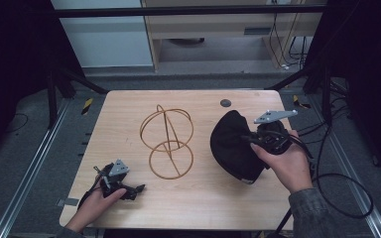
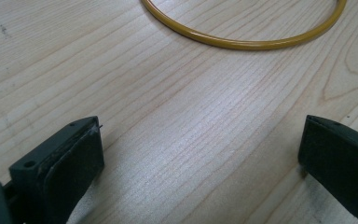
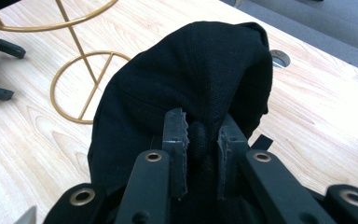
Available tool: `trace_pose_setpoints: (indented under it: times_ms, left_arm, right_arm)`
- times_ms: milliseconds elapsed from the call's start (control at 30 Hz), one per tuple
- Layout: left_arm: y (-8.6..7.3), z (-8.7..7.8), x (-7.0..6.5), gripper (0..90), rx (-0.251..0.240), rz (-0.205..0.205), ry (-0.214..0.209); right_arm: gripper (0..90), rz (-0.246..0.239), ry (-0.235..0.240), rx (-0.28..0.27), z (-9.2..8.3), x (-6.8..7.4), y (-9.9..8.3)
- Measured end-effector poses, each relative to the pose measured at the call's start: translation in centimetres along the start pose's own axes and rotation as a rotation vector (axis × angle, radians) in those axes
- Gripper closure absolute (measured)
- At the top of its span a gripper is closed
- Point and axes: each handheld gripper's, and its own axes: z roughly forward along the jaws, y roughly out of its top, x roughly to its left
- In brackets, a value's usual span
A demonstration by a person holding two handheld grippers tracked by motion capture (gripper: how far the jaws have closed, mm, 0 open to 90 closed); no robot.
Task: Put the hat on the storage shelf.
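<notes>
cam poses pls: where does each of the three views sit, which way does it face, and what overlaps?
High view: above the person's side, looking forward and down; table, both hands.
Left gripper view: on the left gripper, low over wood, jaws apart.
Right gripper view: on the right gripper, clamping the black cap.
Shared: the gold wire stand.

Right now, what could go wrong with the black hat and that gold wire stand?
1. The right tongs pinch just a small bunch of the black hat, so the fabric might slip out.
2. The gold wire stand looks thin and light and stands free on the table; with the left tongs open and away from it, a bump from the hat might tip it.
</notes>
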Motion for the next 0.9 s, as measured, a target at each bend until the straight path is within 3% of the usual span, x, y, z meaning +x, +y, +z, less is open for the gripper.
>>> trace_pose_setpoints:
  times_ms: [500, 900]
  left_arm:
    - [0.0, 0.0, 0.0, 0.0, -0.001, -0.001, 0.001]
    - [0.0, 0.0, -0.1, 0.0, -0.004, -0.004, 0.003]
  right_arm:
    - [77.9, 0.011, -0.011, -0.053, -1.6, 0.1, 0.7]
    - [77.9, -0.032, -0.016, -0.114, -2.9, 1.2, 3.0]
